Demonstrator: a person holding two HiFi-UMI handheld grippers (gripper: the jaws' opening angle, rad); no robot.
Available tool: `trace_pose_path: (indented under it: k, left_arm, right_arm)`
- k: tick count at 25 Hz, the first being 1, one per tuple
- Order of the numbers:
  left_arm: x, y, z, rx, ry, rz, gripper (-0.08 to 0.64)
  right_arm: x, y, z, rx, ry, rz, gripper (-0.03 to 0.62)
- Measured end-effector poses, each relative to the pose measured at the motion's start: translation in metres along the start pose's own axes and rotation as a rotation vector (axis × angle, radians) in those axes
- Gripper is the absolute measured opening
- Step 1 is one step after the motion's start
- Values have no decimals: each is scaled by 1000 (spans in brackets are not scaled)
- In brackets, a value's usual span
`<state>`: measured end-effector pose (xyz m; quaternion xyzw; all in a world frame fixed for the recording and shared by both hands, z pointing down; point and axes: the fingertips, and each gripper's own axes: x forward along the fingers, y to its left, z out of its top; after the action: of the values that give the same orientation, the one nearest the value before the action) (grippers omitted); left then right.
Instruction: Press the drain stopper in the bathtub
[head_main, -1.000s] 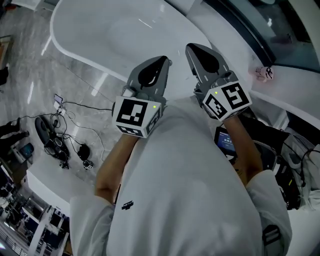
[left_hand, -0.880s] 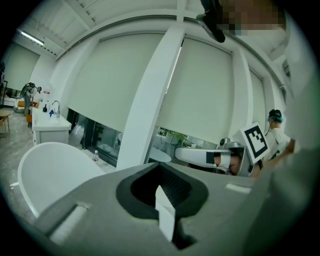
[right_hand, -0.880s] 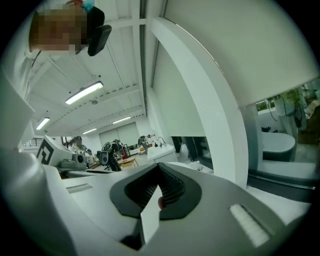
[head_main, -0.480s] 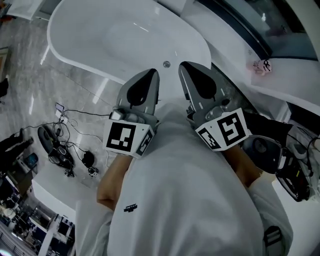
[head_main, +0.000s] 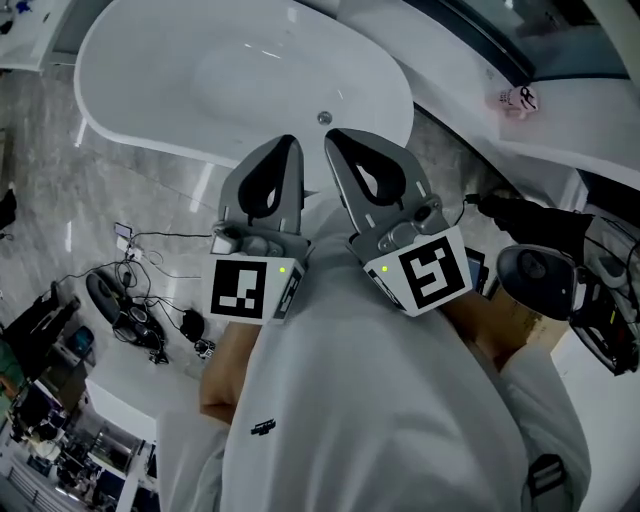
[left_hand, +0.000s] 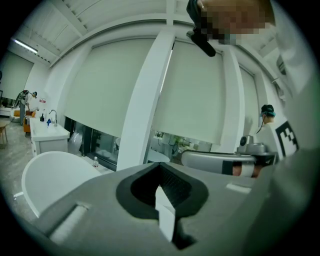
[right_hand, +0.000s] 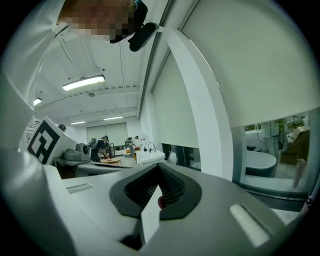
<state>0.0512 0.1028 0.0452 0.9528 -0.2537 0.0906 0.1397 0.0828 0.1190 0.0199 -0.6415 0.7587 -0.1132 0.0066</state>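
- Both closed and empty: left hand-held gripper (head_main: 288, 143), right hand-held gripper (head_main: 333, 137).
- The white oval bathtub (head_main: 200, 90), at 11 o'clock, shows fuller than before; whether the person is nearing or leaving it, I cannot tell.

Left gripper (head_main: 284, 142) and right gripper (head_main: 334, 136) point forward side by side, jaws closed on nothing

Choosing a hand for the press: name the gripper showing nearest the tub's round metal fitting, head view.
The right gripper: its tip ends just below the small round metal fitting in the white oval bathtub; the left gripper sits farther aside.
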Motion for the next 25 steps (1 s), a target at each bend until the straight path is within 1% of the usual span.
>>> trace_pose_path:
  k: [2,7,13,21,25]
  left_arm:
    - [2,0,0,-7,5,-4,0]
    - [4,1,0,-7,14,-5,0]
    - [11,1,-3,-12,28,-10,0]
    - [22,2,0,-23,29,-16,0]
    - [26,-3,-1,-32,31,-20,0]
  right_arm:
    - [-1,-1,0,-4,5,-10,6]
    - [1,5,3,-7,0,22,6]
    - [5,2,0,8,13,31,6]
    - [12,-6,-5,-10,41,35,6]
    - [9,-12,-5,2,53,34,6]
